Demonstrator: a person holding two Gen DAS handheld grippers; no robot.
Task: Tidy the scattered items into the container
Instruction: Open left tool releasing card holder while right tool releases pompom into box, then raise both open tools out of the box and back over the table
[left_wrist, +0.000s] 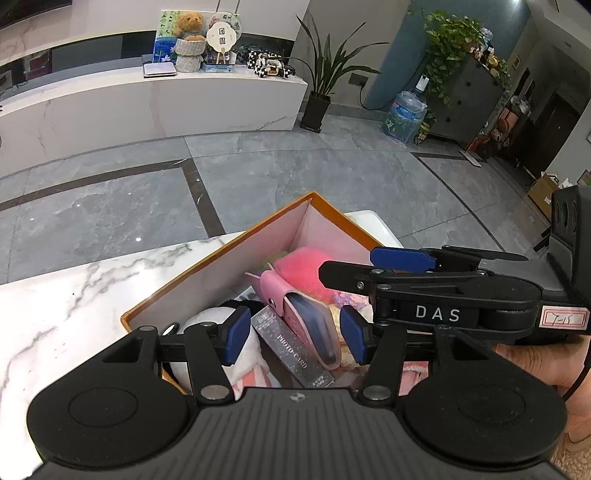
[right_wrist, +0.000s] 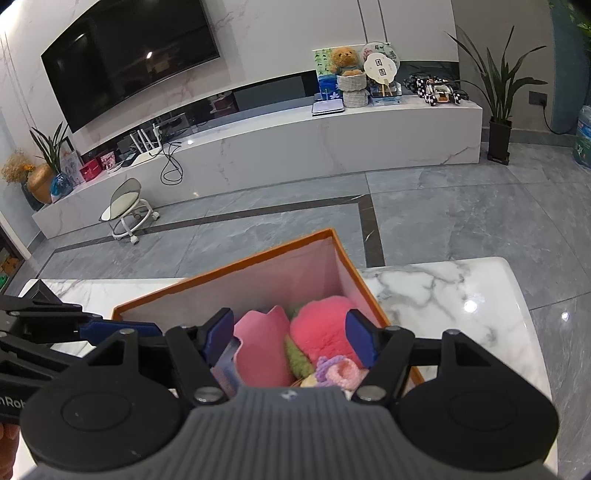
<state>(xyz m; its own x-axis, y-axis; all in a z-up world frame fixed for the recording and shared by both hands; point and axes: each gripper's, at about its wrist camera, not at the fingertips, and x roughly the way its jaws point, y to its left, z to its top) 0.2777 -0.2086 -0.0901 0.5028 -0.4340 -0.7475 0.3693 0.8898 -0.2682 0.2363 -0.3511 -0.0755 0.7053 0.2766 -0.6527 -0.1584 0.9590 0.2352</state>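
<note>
An orange-rimmed box (left_wrist: 221, 243) with pale inner walls stands on the marble table (left_wrist: 55, 306). Inside lie a pink card holder (left_wrist: 291, 310), a grey "PHOTO CARD" pack (left_wrist: 295, 350), a pink plush (left_wrist: 306, 266) and a white plush (left_wrist: 218, 317). My left gripper (left_wrist: 293, 336) hovers open over these, gripping nothing. My right gripper (left_wrist: 347, 266) reaches in from the right, just above the pink plush. In the right wrist view, my right gripper (right_wrist: 291, 336) is open above the box (right_wrist: 221, 273), over the card holder (right_wrist: 258, 350), the plush (right_wrist: 321, 328) and crocheted flowers (right_wrist: 336, 369). The left gripper (right_wrist: 110, 328) shows at left.
The table (right_wrist: 461, 295) ends just past the box, with grey tiled floor beyond. Far off stand a white TV cabinet (right_wrist: 332, 147), a small wheeled stool (right_wrist: 127, 210), a potted plant (left_wrist: 321, 85) and a water bottle (left_wrist: 406, 114). A hand (left_wrist: 535, 358) holds the right gripper.
</note>
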